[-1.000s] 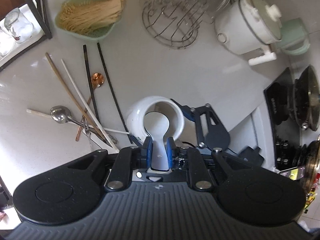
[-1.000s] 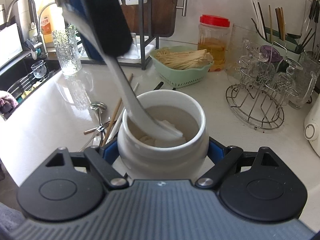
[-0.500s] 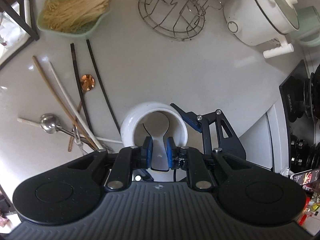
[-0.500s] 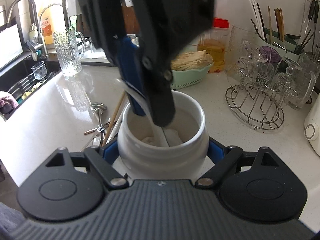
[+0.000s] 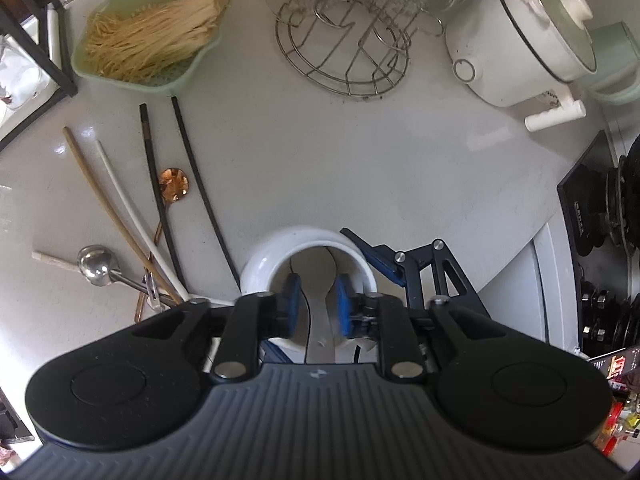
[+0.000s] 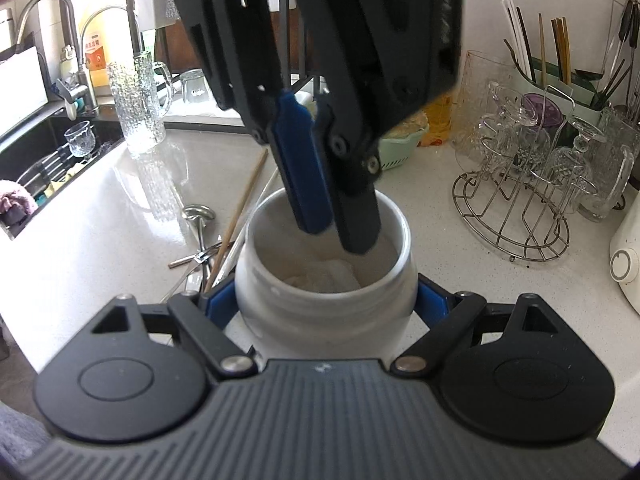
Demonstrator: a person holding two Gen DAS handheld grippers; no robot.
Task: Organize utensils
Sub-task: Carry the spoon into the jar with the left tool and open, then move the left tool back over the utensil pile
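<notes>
A white jar (image 6: pixel 320 312) stands on the counter, and my right gripper (image 6: pixel 324 300) is shut on its sides. My left gripper (image 6: pixel 338 232) points down into the jar's mouth. Its jaws are opening. In the left wrist view the left gripper (image 5: pixel 317 296) has a white spoon (image 5: pixel 319 320) between its blue pads (image 5: pixel 292 298), with a gap on each side. The spoon leans inside the jar (image 5: pixel 256 268). Left of the jar lie black chopsticks (image 5: pixel 188 168), a wooden chopstick (image 5: pixel 100 200), a white chopstick (image 5: pixel 124 200), a copper spoon (image 5: pixel 173 184) and a steel spoon (image 5: pixel 94 268).
A green basket of noodles (image 5: pixel 148 40), a wire glass rack (image 5: pixel 344 52) and a white pot (image 5: pixel 516 40) stand along the back. A stove (image 5: pixel 600 220) is at the right. A holder with chopsticks (image 6: pixel 560 64) sits back right, with a sink (image 6: pixel 48 152) at the left.
My left gripper came down with the white spoon into the jar, then its jaws parted off the handle. The right gripper and the jar stayed still.
</notes>
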